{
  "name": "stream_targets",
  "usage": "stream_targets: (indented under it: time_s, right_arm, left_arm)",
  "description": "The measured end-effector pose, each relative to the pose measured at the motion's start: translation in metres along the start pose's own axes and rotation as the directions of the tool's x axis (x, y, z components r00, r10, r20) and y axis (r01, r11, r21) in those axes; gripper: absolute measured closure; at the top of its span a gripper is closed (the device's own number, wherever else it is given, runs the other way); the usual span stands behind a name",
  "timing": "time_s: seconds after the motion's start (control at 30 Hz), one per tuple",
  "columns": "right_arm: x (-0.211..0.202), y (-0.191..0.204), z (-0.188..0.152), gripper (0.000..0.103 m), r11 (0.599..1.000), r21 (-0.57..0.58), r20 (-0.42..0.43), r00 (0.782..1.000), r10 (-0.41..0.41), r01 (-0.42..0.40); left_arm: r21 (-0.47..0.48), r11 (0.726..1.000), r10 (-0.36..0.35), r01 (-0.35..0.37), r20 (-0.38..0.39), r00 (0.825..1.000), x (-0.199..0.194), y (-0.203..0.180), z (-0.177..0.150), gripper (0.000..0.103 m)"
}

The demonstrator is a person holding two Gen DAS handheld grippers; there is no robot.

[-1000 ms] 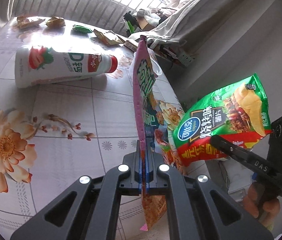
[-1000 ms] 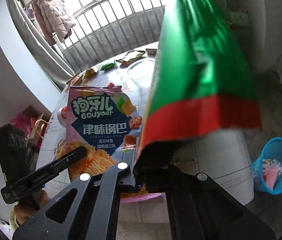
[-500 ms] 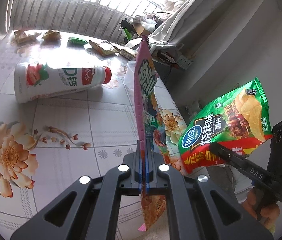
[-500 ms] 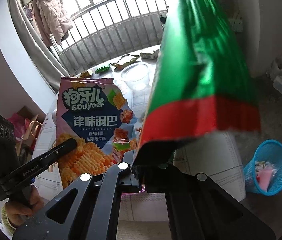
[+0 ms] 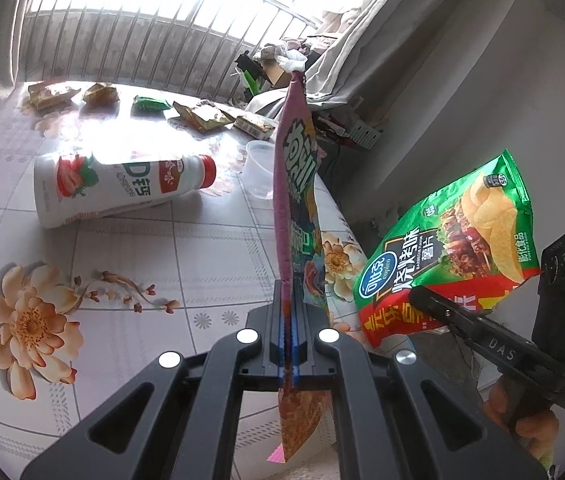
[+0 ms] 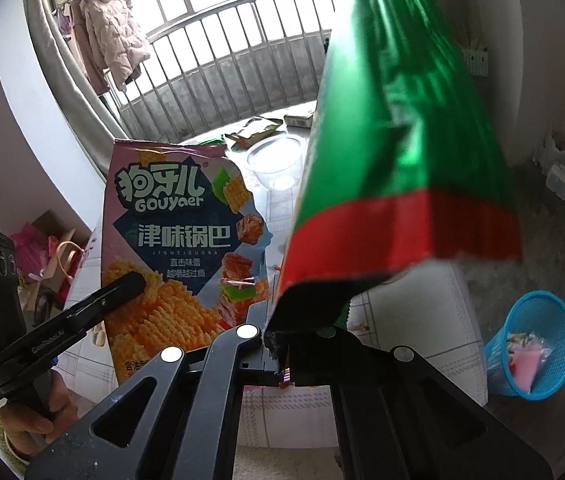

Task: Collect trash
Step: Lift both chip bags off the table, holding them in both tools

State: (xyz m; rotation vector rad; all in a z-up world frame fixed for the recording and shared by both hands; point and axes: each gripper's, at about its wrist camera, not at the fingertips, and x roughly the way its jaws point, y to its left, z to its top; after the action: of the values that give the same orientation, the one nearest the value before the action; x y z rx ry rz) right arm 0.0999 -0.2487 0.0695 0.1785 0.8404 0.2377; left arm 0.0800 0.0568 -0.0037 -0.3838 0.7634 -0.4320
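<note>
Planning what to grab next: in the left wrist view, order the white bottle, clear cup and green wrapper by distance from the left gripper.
1. White bottle, lying on its side, left of the left gripper.
2. Clear cup, beyond, near the table's right edge.
3. Green wrapper, far end by the railing.

bare floor around blue bin (image 6: 532,338), table edge (image 6: 454,304) beside

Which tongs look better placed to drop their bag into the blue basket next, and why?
Right, probably: the right tongs grip the green chip bag nearer the blue basket; the left tongs hold the pink bag above the table.
</note>
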Motion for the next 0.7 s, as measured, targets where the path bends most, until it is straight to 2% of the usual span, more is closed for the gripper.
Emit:
stream_targets:
  time_s: [0.7]
  right_arm:
    - [-0.019,-0.014,-0.016,0.103,0.999,0.026,0.058,0.998,0.018,-0.019]
  left_arm:
    - [0.106,0.994,0.012,-0.020,0.079,0.997,-0.026,-0.035,0.006,0.102]
